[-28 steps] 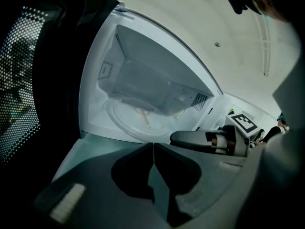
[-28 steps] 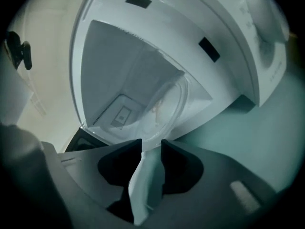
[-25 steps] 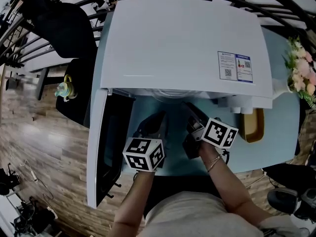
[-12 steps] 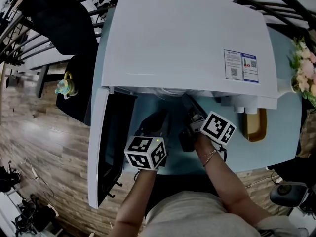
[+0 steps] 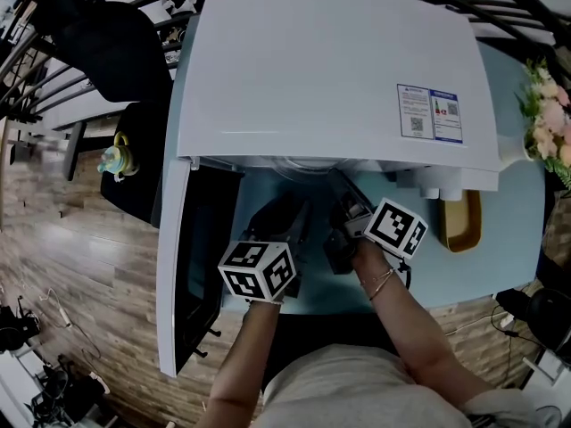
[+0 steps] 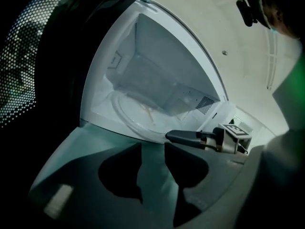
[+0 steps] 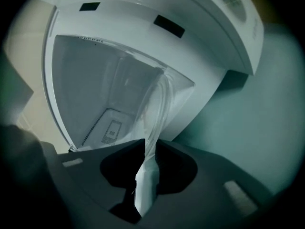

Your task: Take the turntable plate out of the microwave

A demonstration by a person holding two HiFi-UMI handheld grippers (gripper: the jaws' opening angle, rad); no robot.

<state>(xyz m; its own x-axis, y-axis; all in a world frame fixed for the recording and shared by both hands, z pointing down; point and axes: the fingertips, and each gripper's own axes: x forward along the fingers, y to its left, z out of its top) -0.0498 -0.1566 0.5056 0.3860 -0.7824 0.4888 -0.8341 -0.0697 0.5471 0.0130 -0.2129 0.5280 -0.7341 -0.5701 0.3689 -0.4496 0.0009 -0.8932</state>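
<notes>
Head view shows a white microwave (image 5: 330,69) filling the 12 o'clock half of the teal table (image 5: 500,239). Its door (image 5: 183,266) is swung wide open toward 9 o'clock. Both grippers reach toward the cavity mouth from 6 o'clock.

The right gripper (image 7: 150,144) has its jaws closed on the near rim of the glass turntable plate (image 7: 156,104). In the right gripper view the plate runs edge-on from the jaws into the cavity.

The left gripper (image 6: 152,147) has its jaws apart, with only bare table showing in the gap. It sits just short of the cavity's front lip. In its view the plate is inside the cavity at 12 o'clock and the right gripper is at 2 o'clock.

The microwave's overhanging top hides most of the plate from the head view.

A yellow tray (image 5: 459,223) sits on the table at 3 o'clock, just beside the microwave. Flowers (image 5: 551,123) show at the 2 o'clock edge. A black chair (image 5: 116,52) stands at 10 o'clock on the wooden floor (image 5: 80,266).
</notes>
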